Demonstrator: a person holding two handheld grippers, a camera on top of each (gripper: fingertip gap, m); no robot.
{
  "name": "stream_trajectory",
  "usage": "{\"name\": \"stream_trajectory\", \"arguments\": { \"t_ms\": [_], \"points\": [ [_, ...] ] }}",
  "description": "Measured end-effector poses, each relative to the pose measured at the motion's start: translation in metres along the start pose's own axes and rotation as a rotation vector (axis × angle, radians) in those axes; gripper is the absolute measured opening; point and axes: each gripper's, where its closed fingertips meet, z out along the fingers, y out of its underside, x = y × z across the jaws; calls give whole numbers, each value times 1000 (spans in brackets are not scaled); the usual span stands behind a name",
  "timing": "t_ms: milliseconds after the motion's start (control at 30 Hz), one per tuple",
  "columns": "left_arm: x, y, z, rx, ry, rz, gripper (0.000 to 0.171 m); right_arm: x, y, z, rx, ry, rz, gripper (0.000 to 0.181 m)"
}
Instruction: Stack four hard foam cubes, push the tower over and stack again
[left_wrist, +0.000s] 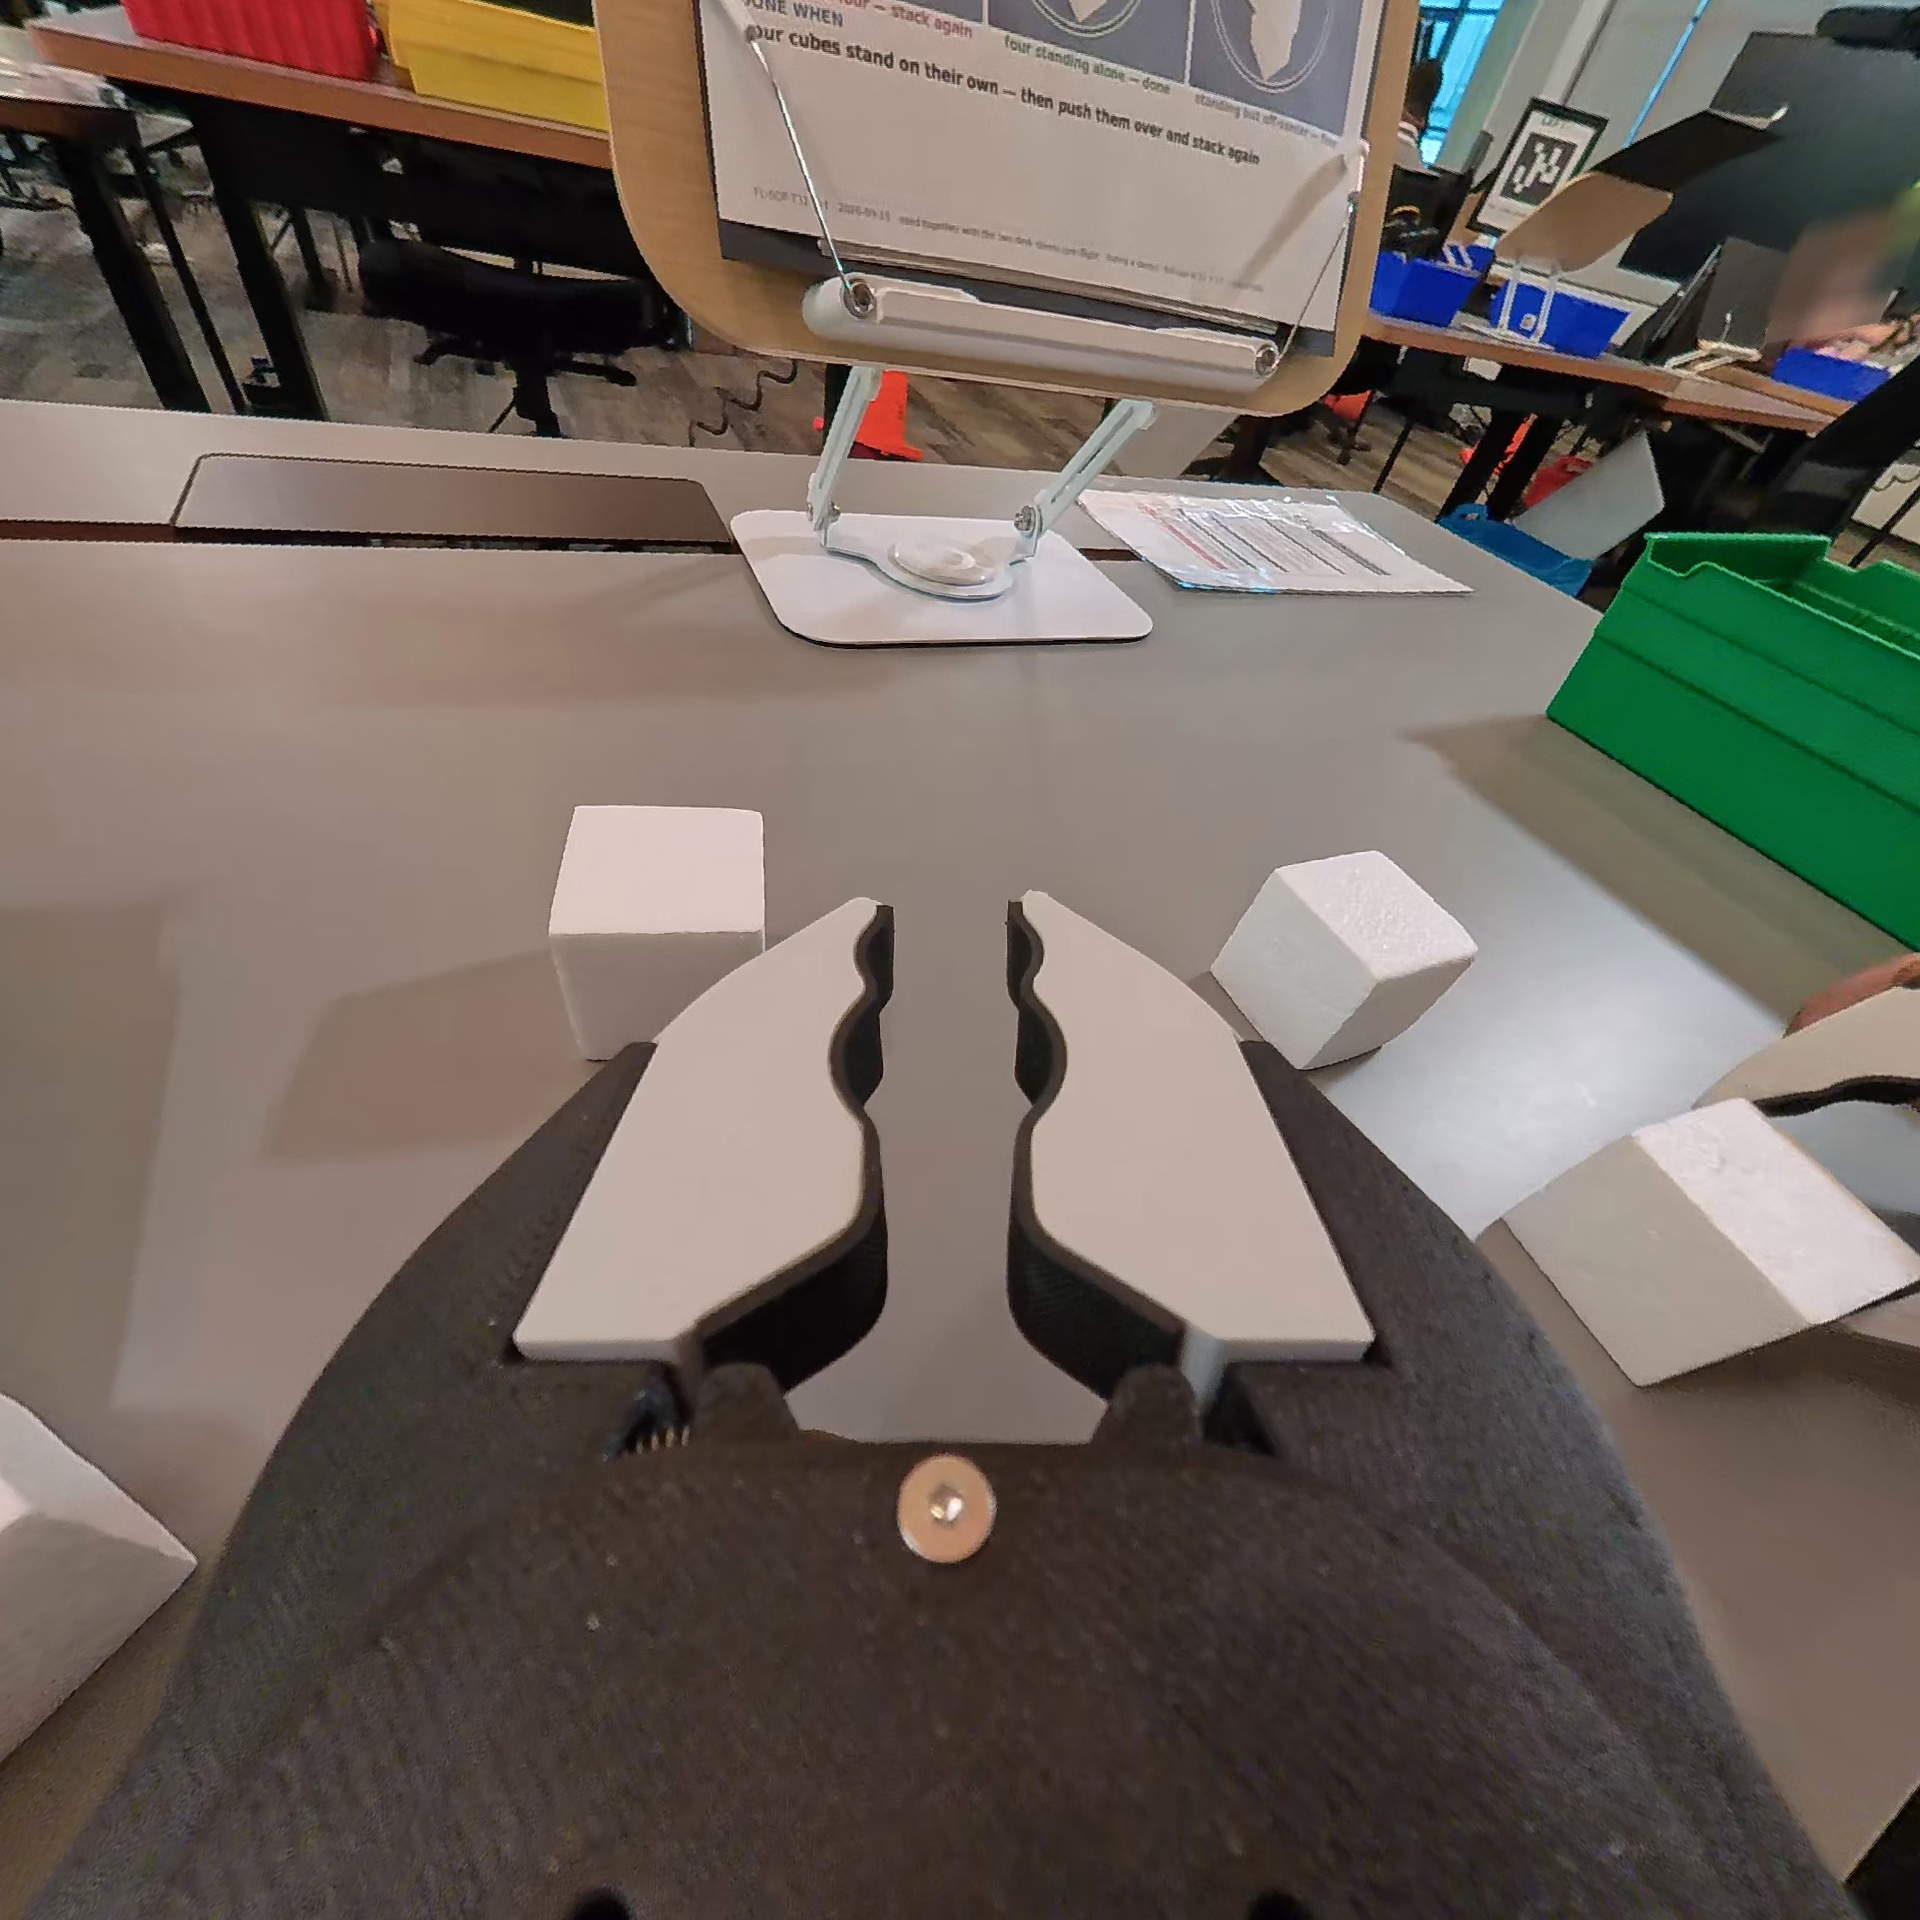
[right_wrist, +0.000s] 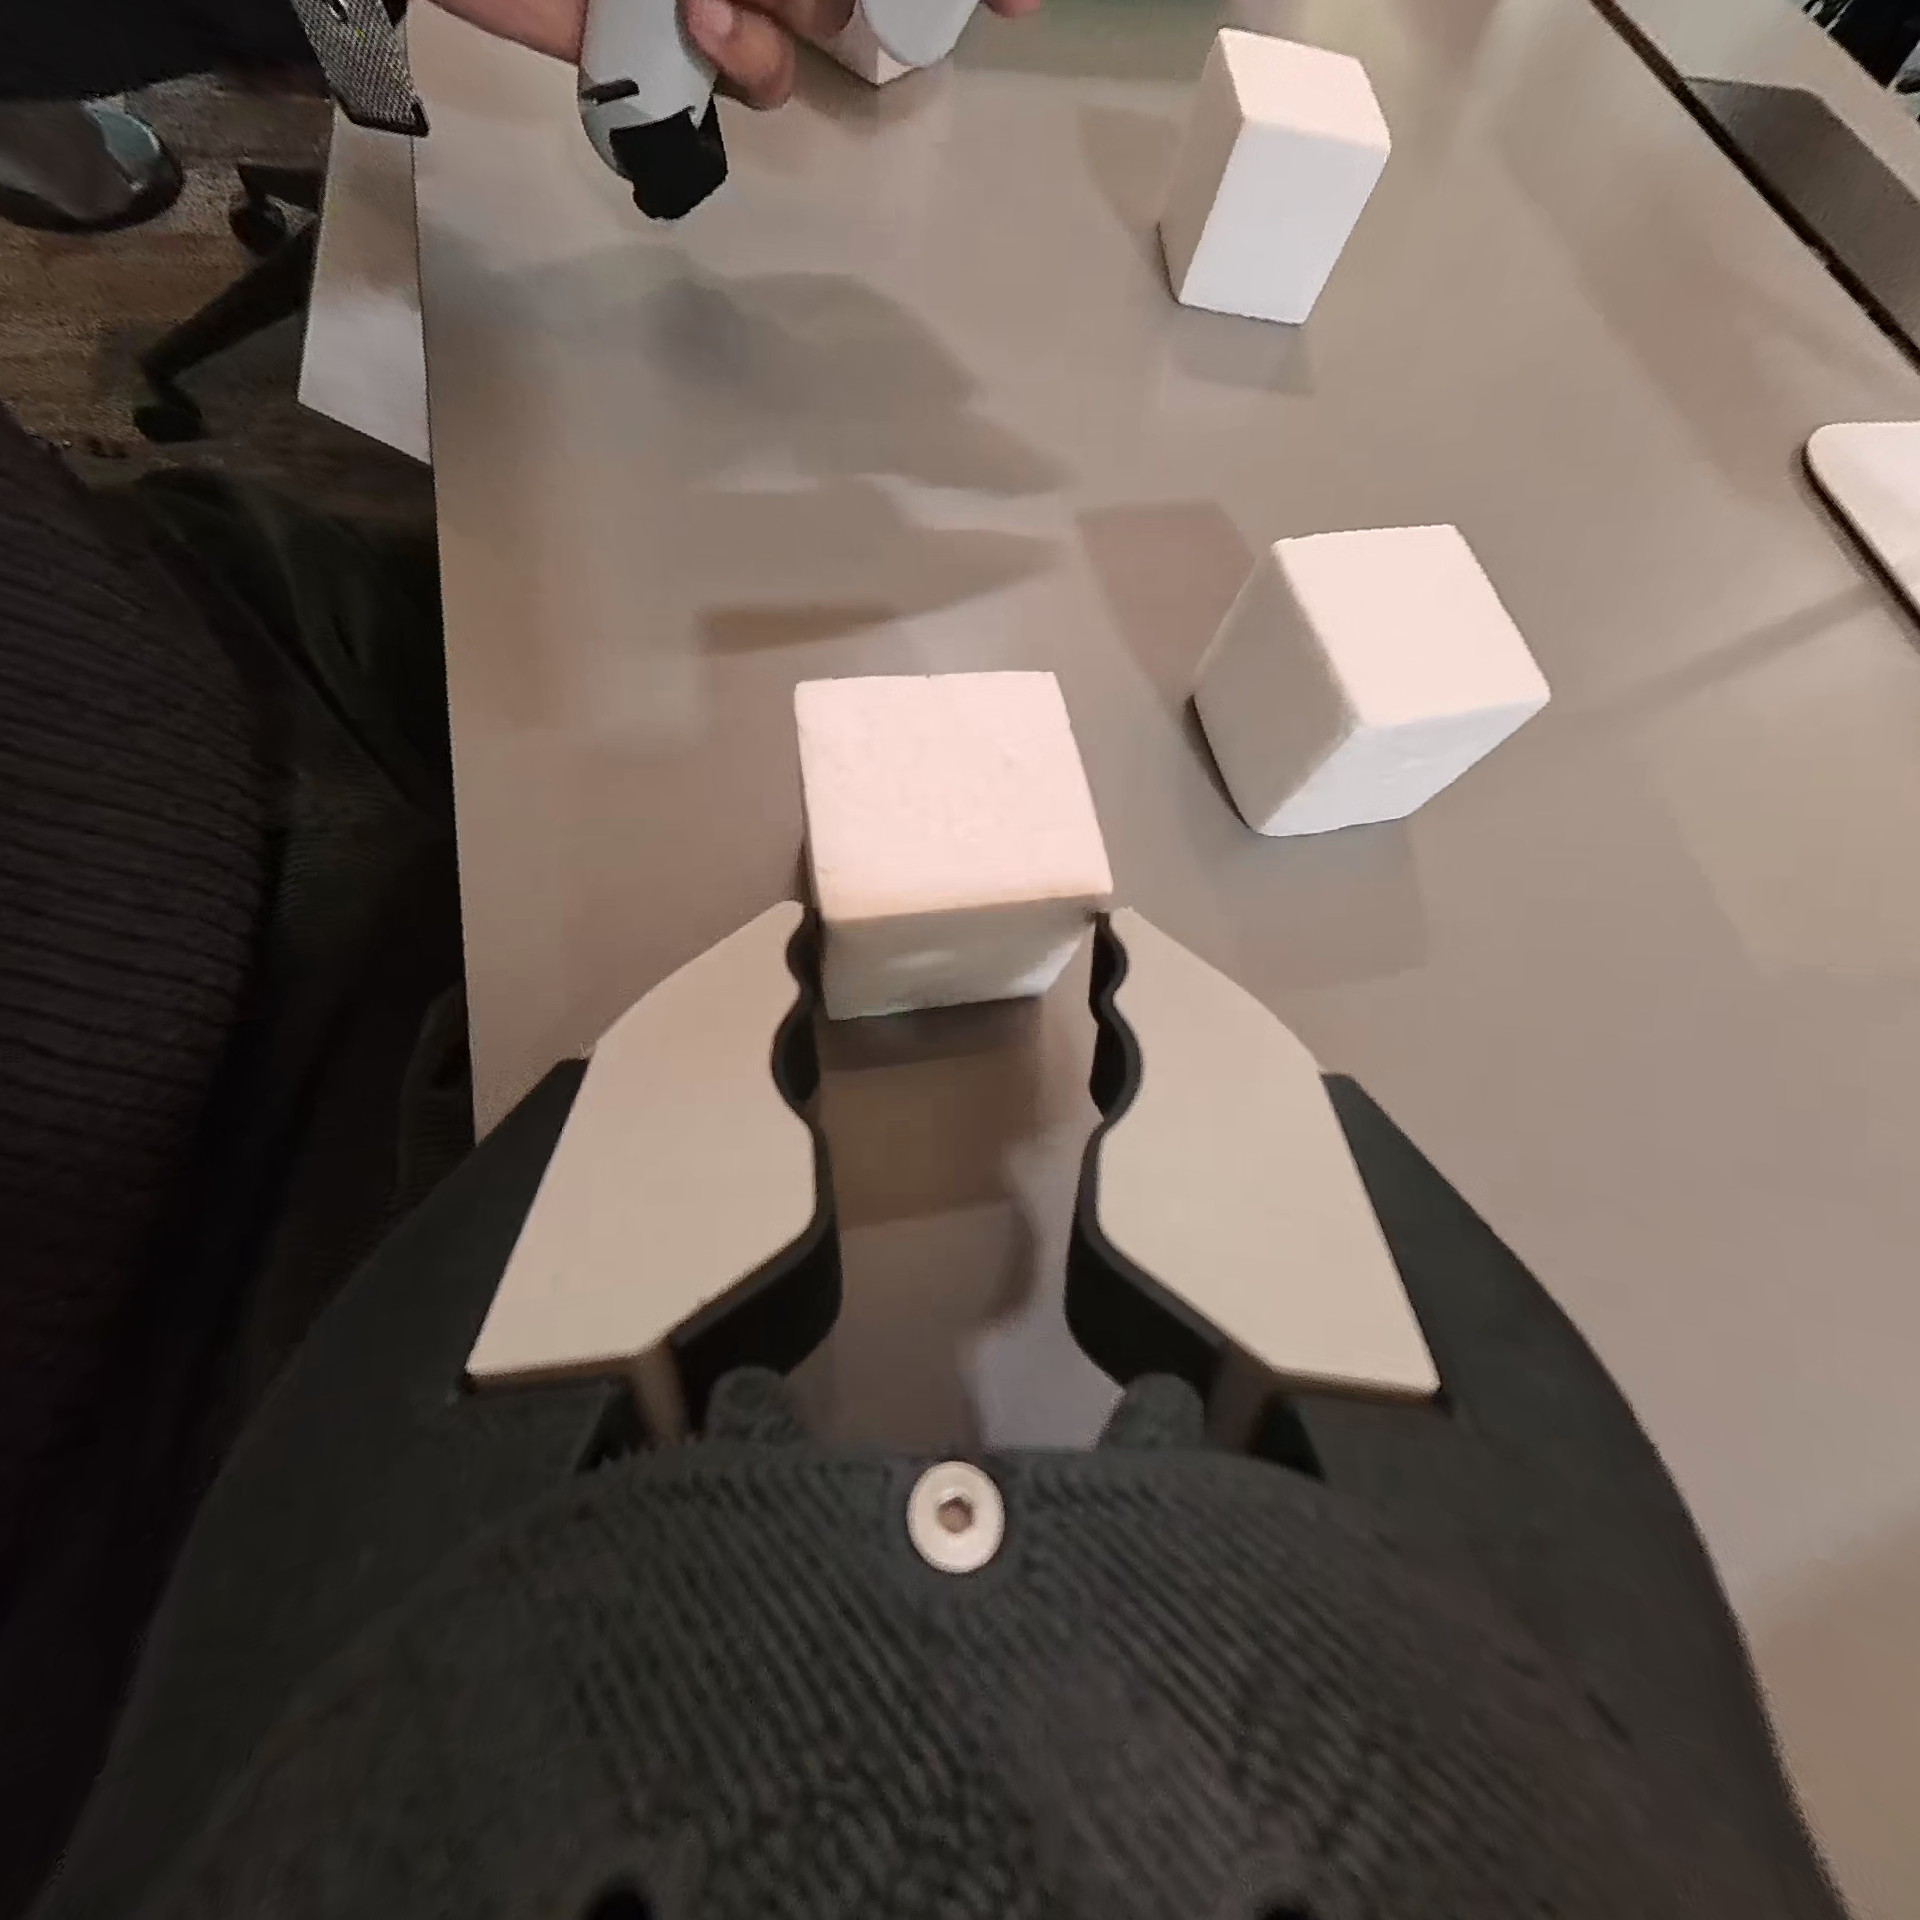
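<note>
Several white foam cubes lie on a grey table (left_wrist: 312, 779). My left gripper (left_wrist: 952, 912) is open with a narrow gap, empty, above the table between one upright cube (left_wrist: 660, 914) and one turned cube (left_wrist: 1340, 956). Another cube (left_wrist: 62, 1558) sits at its lower left. My right gripper (right_wrist: 951, 923) is shut on a cube (right_wrist: 945, 810) at its fingertips, near the table's front edge. That cube also shows tilted in the left wrist view (left_wrist: 1714, 1236). Two more cubes (right_wrist: 1371, 675) (right_wrist: 1273, 177) stand beyond it.
A document stand (left_wrist: 956, 592) with a printed sheet stands at the back centre, beside a laminated sheet (left_wrist: 1268, 545). A green bin (left_wrist: 1766, 707) is at the right. A hand holds the left gripper's handle (right_wrist: 655, 125). The table edge (right_wrist: 436, 727) meets dark clothing. Across from one pair of fingers to the other is roughly 25 centimetres.
</note>
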Motion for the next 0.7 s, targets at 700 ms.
{"name": "stream_trajectory", "arguments": {
  "t_ms": [700],
  "points": [
    [-1, 0, -1, 3, -12, -6, 21, 106, -70, -10, 156, -2, -3, 50]
  ]
}}
